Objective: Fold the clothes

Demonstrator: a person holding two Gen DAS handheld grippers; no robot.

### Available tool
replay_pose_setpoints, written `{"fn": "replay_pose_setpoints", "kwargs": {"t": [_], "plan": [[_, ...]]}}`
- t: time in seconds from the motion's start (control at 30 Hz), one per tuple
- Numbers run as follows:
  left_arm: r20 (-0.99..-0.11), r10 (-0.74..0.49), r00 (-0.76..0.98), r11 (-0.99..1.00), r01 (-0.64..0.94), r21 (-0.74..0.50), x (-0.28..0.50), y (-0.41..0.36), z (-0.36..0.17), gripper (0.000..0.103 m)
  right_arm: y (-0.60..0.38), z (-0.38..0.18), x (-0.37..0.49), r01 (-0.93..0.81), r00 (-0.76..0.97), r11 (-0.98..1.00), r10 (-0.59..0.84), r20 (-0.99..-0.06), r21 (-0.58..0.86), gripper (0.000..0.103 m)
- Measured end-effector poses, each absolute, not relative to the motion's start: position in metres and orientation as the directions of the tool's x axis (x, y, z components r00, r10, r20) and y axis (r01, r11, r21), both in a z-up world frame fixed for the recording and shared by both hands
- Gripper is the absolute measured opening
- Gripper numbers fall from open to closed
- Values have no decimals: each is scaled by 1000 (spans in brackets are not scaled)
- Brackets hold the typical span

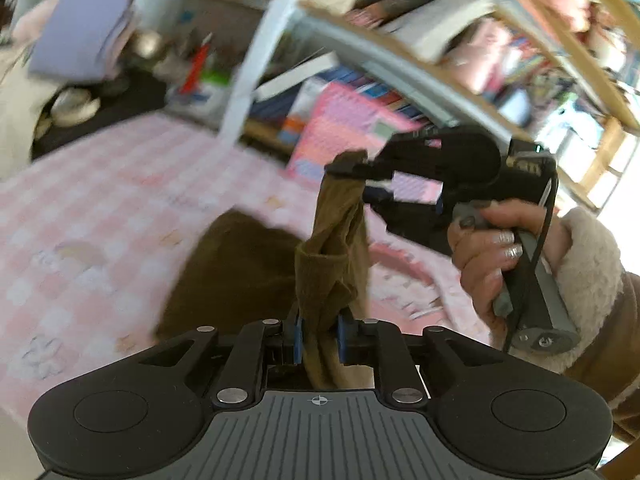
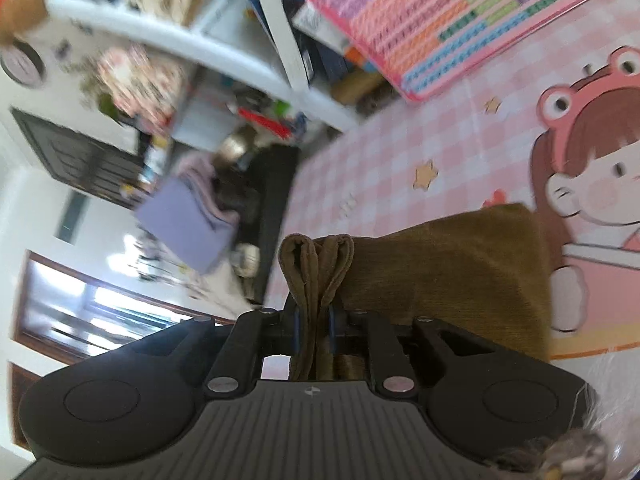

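Observation:
A brown garment (image 1: 240, 272) hangs lifted above the pink checked cloth (image 1: 92, 216). My left gripper (image 1: 319, 334) is shut on a bunched brown edge that stands up between its blue pads. In the left wrist view my right gripper (image 1: 362, 178) shows at upper right, held by a hand (image 1: 486, 256), and pinches the upper end of the same strip of cloth. In the right wrist view my right gripper (image 2: 314, 330) is shut on folded layers of the brown garment (image 2: 448, 276), whose body spreads to the right.
Crowded bookshelves (image 1: 420, 40) rise behind the surface. A pink chart board (image 2: 440, 20) leans against them. A purple folded cloth (image 2: 184, 224) and a dark cloth lie at the far end. The pink cloth bears a cartoon girl print (image 2: 588, 184).

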State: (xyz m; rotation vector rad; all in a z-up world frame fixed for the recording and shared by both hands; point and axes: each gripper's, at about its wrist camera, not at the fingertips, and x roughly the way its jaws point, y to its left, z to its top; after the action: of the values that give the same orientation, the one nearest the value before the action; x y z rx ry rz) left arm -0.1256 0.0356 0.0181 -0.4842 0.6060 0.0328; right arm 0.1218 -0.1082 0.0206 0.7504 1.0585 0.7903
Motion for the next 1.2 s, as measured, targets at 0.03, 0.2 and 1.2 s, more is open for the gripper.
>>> {"fn": "replay_pose_setpoints", "kwargs": {"t": [0.03,0.2,1.2], "plan": [[-573,-111,812,885,-182,-429,-127,45,13,19,-97,14,122,-195,275,531,837,-473,825,21],[-650,-114,751,876,-233,-423,-139,89,-5,28,-74,-7,119,-173,271,561,817,-509,809,31],[-557,-240,795,955,90,-283,8,100,5,9,-128,-20,9,-172,545,857,493,-678,485,71]]}}
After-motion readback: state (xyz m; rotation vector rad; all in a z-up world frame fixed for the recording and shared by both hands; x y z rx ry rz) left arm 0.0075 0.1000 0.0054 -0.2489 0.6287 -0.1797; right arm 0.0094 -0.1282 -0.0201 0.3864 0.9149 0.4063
